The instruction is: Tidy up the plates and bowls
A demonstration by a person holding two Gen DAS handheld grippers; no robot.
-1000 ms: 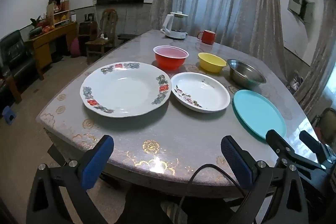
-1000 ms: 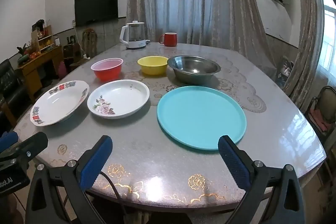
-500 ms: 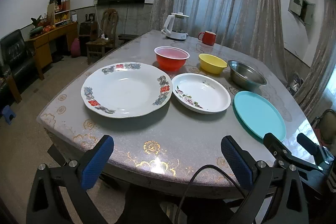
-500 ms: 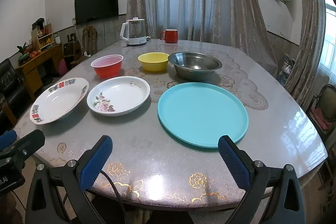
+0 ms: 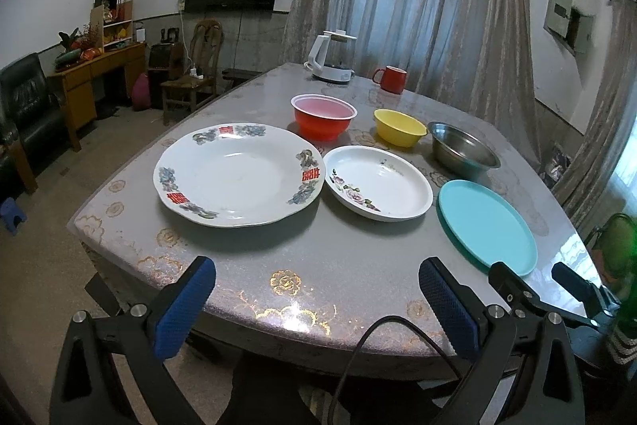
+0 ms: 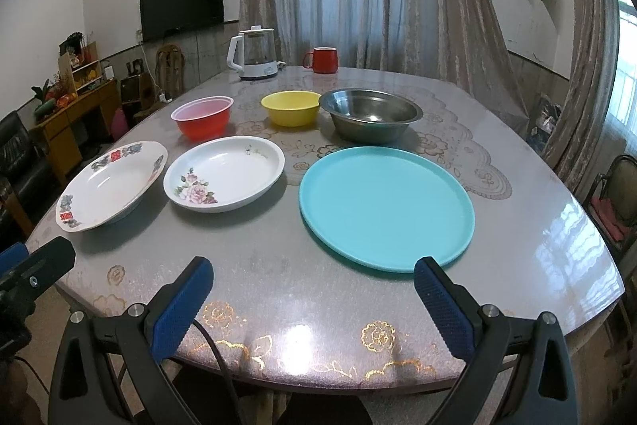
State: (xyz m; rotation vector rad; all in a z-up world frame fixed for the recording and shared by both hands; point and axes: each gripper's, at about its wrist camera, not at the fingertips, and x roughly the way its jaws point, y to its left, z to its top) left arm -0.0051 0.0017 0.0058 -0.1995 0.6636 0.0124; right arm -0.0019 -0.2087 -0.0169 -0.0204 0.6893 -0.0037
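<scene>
On the table stand a large white patterned plate (image 5: 235, 174), a smaller white flowered plate (image 5: 378, 182), a teal flat plate (image 6: 386, 206), a red bowl (image 5: 323, 121), a yellow bowl (image 5: 399, 127) and a steel bowl (image 6: 370, 120). My left gripper (image 5: 314, 305) is open and empty at the table's near edge, in front of the large plate. My right gripper (image 6: 310, 301) is open and empty at the near edge, in front of the teal plate. The right gripper also shows in the left wrist view (image 5: 533, 285).
A white kettle (image 6: 254, 58) and a red mug (image 6: 323, 59) stand at the table's far side. The table (image 6: 258, 265) has a rounded edge. Chairs (image 5: 191, 66), a desk and a sofa stand on the left; another chair (image 6: 617, 198) is on the right.
Both grippers have crept slightly forward and up towards the table. Their jaws stay open. The dishes have not moved.
</scene>
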